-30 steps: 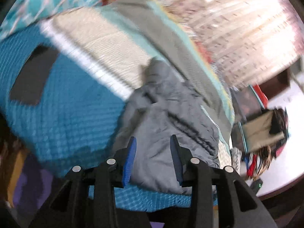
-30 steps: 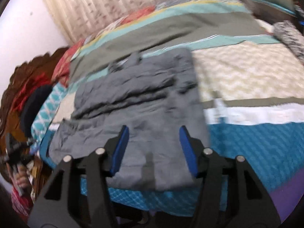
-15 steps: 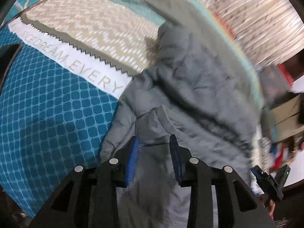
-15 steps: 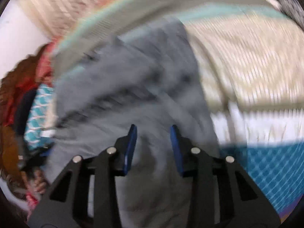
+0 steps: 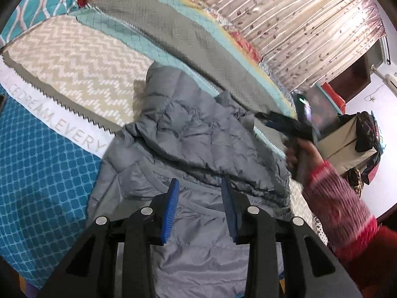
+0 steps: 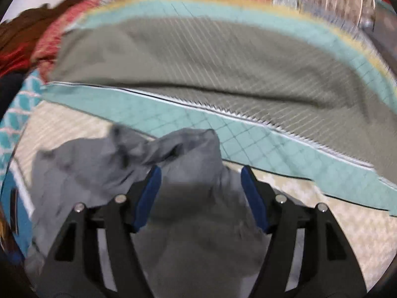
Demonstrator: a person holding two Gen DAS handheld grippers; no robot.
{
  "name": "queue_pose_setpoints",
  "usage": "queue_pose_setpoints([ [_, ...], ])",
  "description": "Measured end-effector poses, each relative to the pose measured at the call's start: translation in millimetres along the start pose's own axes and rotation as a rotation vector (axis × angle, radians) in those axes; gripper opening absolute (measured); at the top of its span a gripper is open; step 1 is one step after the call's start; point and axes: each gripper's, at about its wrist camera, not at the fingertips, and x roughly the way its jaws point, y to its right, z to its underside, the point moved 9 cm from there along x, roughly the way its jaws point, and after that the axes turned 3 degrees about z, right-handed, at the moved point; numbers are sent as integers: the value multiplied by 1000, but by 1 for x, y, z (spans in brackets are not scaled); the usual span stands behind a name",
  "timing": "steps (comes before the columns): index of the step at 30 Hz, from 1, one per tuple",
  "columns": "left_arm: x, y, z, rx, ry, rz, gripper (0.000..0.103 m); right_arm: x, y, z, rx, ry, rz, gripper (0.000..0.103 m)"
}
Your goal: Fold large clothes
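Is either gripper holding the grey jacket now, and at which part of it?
Nothing is held. The left gripper stands open over the grey jacket. The right gripper is opening; jacket fabric lies between its jaws, but the pads do not press it.

Blurred throughout in the right wrist view: grey jacket [image 6: 188, 198] and bedspread [image 6: 223, 74]. Smeared too, the right gripper [image 5: 270, 121] and red sleeve [image 5: 335, 198]. Jacket hem cut off below.

The quilted jacket [image 5: 188, 134] is plain grey; the bedspread [image 5: 74, 57] runs in bands — teal lattice, beige-and-white chevron, pale aqua grid, olive-grey; the curtain [image 5: 285, 17] is pinkish with small dark leaves; the sleeve [image 5: 340, 198] is red-and-pink knit; gripper pads [image 5: 171, 208] are blue.
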Motion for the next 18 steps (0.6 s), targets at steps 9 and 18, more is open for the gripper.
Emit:
queue_pose_setpoints([
  [9, 13, -9, 8, -11, -40, -40, 80, 27, -21, -5, -47, -3, -1, 5],
  [18, -40, -2, -2, -18, 62, -36, 80, -149, -63, 88, -321, 311, -40, 4],
])
